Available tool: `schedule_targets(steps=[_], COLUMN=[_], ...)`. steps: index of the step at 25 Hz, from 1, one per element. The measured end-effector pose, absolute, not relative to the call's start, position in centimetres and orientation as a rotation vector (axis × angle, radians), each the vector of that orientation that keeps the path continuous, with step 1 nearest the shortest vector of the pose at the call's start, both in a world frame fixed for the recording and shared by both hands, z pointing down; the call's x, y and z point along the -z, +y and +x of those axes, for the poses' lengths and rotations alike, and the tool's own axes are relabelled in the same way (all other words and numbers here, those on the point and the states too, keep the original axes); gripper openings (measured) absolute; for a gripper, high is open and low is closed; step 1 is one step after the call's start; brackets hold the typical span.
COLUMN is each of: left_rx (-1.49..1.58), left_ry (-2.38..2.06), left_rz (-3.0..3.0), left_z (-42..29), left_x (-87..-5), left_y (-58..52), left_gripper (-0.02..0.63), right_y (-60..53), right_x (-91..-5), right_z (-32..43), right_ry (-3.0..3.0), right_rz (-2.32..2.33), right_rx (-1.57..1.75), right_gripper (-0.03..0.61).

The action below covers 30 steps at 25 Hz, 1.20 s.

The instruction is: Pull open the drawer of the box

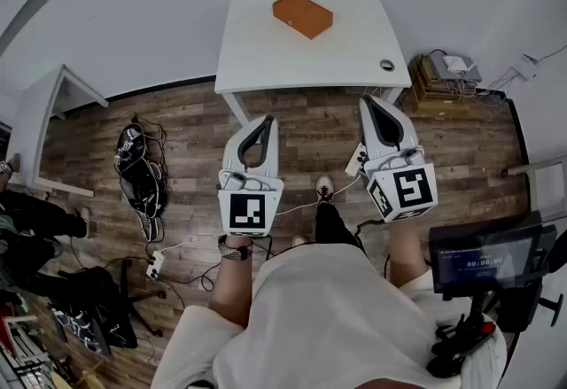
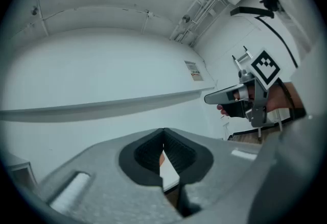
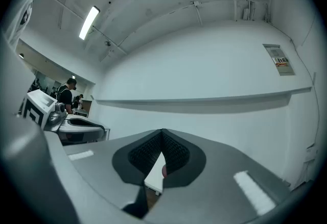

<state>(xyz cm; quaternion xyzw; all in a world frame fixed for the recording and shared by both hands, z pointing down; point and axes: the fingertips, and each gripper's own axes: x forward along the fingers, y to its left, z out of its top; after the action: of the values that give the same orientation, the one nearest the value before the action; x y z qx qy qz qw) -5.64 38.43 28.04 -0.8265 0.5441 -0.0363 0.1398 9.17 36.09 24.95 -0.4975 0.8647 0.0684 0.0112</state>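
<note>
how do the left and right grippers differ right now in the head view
The left gripper shows one marker face of its cube squarely to the head camera. The right gripper has its cube turned, showing two faces. The right gripper's tip sits nearer the white table than the left gripper's tip. Shared: both have jaws shut on nothing, and both point toward the table, well short of the orange box.

A white table (image 1: 266, 50) on the wood-plank floor (image 1: 301, 126) carries an orange box (image 1: 302, 14) near its far edge.

One orange box (image 1: 302, 14), one white table (image 1: 266, 55), two tongs: left tongs (image 1: 265, 120), right tongs (image 1: 371, 101)
</note>
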Motion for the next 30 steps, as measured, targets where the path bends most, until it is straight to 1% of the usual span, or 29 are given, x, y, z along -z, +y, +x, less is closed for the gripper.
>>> schedule_targets(steps=[7, 19, 30], left_rx=[0.175, 0.202, 0.198], left_ry=[1.620, 1.619, 1.618], left_rz=[-2.383, -2.392, -2.360], left_z=[-5.7, -4.9, -5.7], left_x=[-28.6, -29.5, -28.0], left_y=[38.3, 37.7, 37.2], left_gripper=[0.006, 0.006, 0.006], right_y=[36.4, 36.3, 35.5], right_x=[-25.1, -24.7, -23.0], right_z=[9.4, 9.6, 9.2], right_ry=[2.704, 2.678, 2.638], right_rz=[-1.557, -1.519, -1.514], right_rx=[-0.194, -0.179, -0.178], right_gripper=[0.000, 0.002, 0.002])
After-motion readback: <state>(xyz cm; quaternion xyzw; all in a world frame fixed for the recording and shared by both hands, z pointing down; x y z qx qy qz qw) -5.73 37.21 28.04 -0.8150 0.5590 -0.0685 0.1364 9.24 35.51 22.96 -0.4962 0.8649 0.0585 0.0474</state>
